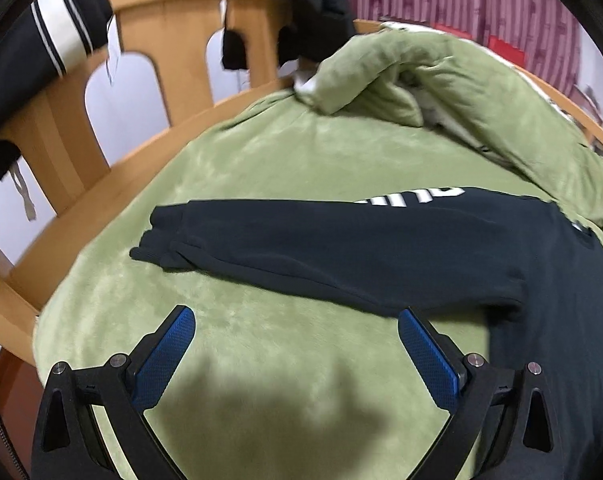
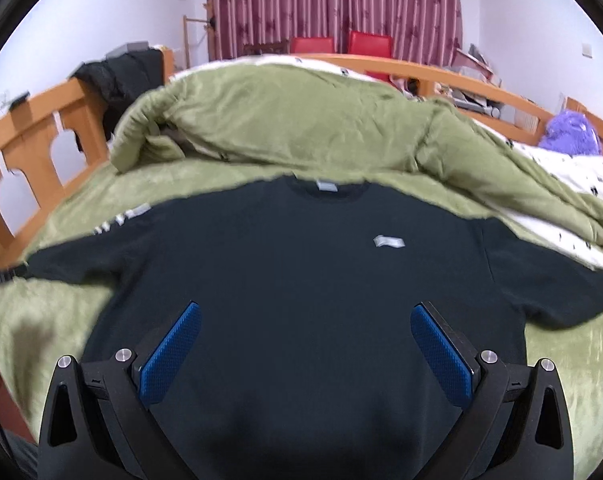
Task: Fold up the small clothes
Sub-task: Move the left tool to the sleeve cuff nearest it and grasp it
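Observation:
A dark navy sweatshirt [image 2: 301, 272] lies spread flat, front up, on a green bed cover [image 2: 53, 320], collar at the far side, both sleeves stretched outward. Its left sleeve [image 1: 321, 248] with white lettering runs across the left wrist view, cuff pointing left. My left gripper [image 1: 297, 320] hovers open over the green cover just in front of that sleeve, holding nothing. Above the sweatshirt's lower body my right gripper [image 2: 305, 316] is open too, its blue pads [image 2: 173, 356] wide apart and empty.
A bunched green quilt [image 2: 301, 120] lies heaped behind the sweatshirt. A wooden bed frame [image 1: 153, 52] with dark clothes hung on it borders the left side. A purple plush item [image 2: 569, 132] sits at the far right; red chairs and curtains stand beyond.

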`<action>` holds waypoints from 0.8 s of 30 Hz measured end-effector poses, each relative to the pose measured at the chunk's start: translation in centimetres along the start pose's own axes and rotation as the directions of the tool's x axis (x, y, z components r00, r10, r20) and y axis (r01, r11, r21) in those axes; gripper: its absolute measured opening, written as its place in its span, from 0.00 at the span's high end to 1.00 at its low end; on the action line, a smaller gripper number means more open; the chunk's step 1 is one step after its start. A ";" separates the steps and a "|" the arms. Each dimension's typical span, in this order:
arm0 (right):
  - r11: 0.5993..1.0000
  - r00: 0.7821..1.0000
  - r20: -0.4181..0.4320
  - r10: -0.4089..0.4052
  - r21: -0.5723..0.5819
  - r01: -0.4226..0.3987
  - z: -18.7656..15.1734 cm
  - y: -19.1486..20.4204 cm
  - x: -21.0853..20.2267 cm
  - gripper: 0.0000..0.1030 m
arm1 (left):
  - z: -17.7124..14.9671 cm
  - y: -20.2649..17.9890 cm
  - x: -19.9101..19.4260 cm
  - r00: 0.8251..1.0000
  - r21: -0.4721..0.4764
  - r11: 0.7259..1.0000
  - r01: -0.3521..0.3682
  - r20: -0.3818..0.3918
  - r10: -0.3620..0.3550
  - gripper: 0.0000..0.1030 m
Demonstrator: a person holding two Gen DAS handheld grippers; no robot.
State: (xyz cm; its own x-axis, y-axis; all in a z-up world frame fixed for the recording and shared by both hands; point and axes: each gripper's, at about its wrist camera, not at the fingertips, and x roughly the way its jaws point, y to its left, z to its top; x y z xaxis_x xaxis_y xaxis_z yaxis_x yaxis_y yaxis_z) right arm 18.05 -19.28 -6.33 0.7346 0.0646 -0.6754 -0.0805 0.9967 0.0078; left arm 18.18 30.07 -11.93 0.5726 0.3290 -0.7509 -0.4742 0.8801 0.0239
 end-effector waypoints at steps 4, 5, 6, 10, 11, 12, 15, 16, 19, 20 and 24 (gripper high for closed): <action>0.991 0.998 -0.016 0.062 0.123 -0.060 -0.9 -2.2 -0.3 0.00 | 0.8 1.8 3.5 1.000 -0.061 0.998 -0.009 -0.025 0.007 0.05; 0.989 0.998 -0.001 0.068 0.131 -0.067 -0.7 -2.4 -0.5 0.00 | 0.9 2.3 4.3 0.999 -0.079 0.997 -0.008 -0.032 0.006 0.06; 0.990 0.998 0.010 0.063 0.129 -0.063 -0.7 -2.4 -0.6 0.00 | 1.1 2.7 5.1 0.999 -0.094 0.996 -0.007 -0.039 0.003 0.06; 0.996 0.999 0.023 0.037 0.080 -0.038 -0.7 -1.6 -0.6 0.00 | 1.6 3.7 8.0 0.999 -0.117 0.993 -0.003 -0.047 -0.002 0.07; 0.998 1.000 0.020 0.024 0.059 -0.025 -0.8 -1.3 -0.3 0.00 | 1.8 3.8 8.7 0.999 -0.116 0.993 -0.009 -0.049 0.003 0.09; 0.999 1.000 0.016 0.013 0.042 -0.014 -0.9 -1.0 -0.1 0.00 | 1.9 4.0 9.3 0.999 -0.116 0.993 -0.013 -0.052 0.007 0.11; 1.000 1.000 0.007 -0.010 0.010 0.010 -1.0 -0.8 0.5 0.00 | 2.1 4.4 11.4 0.997 -0.130 0.991 -0.025 -0.077 0.015 0.14; 1.000 1.000 0.000 -0.017 0.009 0.017 -1.0 -0.8 0.8 0.00 | 2.0 4.5 12.1 0.996 -0.137 0.990 -0.034 -0.085 0.023 0.16; 1.000 1.000 -0.020 -0.024 0.016 0.025 -1.0 -1.0 1.5 0.00 | 1.9 4.7 13.5 0.996 -0.148 0.988 -0.044 -0.082 0.032 0.18; 0.999 0.999 -0.025 -0.027 0.015 0.028 -1.0 -1.0 1.7 0.00 | 1.9 4.7 13.6 0.997 -0.153 0.987 -0.042 -0.071 0.032 0.19; 0.999 0.999 -0.029 -0.043 0.010 0.043 -1.0 -1.0 1.9 0.00 | 2.4 4.4 13.5 0.997 -0.141 0.987 -0.072 -0.052 0.065 0.63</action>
State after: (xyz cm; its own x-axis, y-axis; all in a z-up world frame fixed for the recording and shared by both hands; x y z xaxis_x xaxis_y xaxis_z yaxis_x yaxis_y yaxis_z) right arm 18.86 -20.16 -8.36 0.7178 0.0207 -0.6959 -0.0422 0.9990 -0.0138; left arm 25.47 39.27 -20.38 0.5051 0.3673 -0.7810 -0.6034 0.7973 -0.0153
